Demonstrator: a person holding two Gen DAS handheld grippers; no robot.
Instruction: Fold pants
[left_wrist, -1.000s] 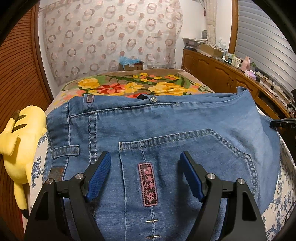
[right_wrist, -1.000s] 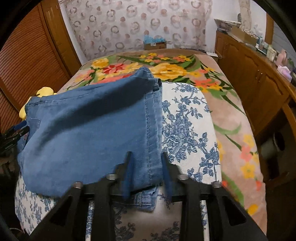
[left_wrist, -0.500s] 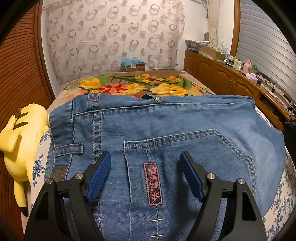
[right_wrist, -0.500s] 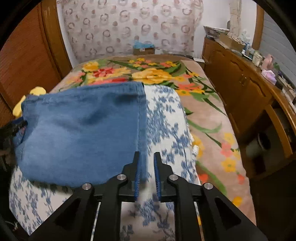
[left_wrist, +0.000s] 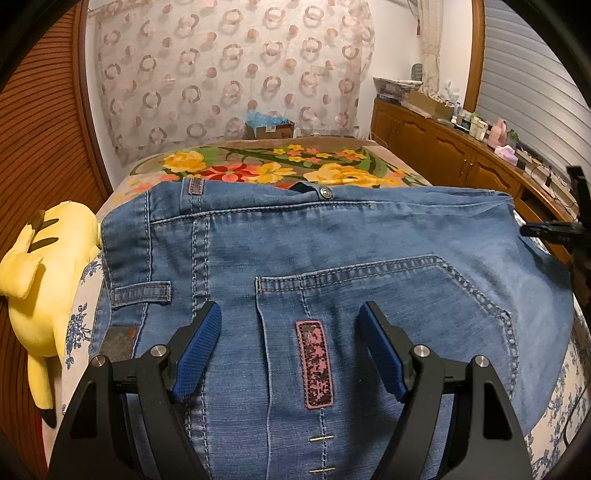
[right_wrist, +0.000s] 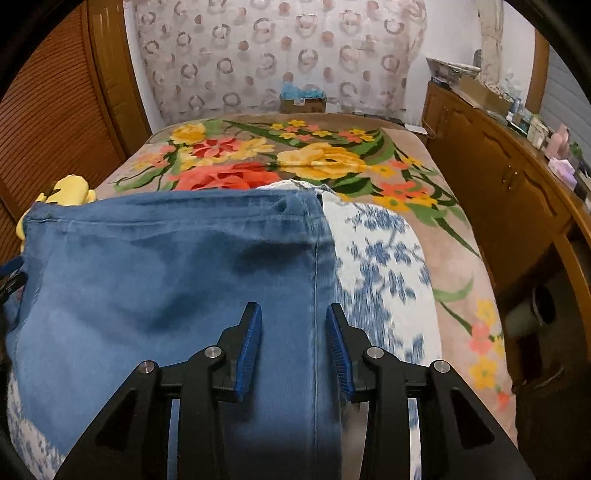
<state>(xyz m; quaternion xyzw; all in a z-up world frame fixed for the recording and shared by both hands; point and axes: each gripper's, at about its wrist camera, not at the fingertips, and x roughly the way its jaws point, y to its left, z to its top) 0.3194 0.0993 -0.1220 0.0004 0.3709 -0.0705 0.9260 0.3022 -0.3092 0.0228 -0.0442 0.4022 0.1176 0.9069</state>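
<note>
since a second ago the right gripper (right_wrist: 293, 347) has let go of the jeans edge it was pinching, and its fingers (right_wrist: 249, 350) are opening now, with denim lying under the gap but not squeezed. the far side of the jeans, which was lifted and rumpled then, now lies flat. the left gripper (left_wrist: 288, 347) has stayed where it was, fingers (left_wrist: 199, 341) wide apart over the back pocket (left_wrist: 406, 295), holding nothing.

the jeans (left_wrist: 332, 240) lie on the bed (right_wrist: 461, 266), on top of a white cloth with blue flowers (right_wrist: 384, 258). they look folded into a wide, short block: the waistband and its metal button (left_wrist: 325, 192) run along the far edge, and the right side ends in a straight seam (right_wrist: 317, 277). so i think most of the folding is done. what may be left is one more fold to make it smaller, or just patting it flat. i cannot tell how many layers are under the top one.

the denim is thick and a bit stiff, faded blue, with pale stitching in rows. it has a small pink patch (left_wrist: 314, 363) on the pocket. the bed cover is soft and fuzzy with big yellow and red flowers. a squishy yellow plush toy (left_wrist: 33, 295) sits just beside the jeans on the left. a wooden cabinet (right_wrist: 498, 184) stands along the right side of the room.
</note>
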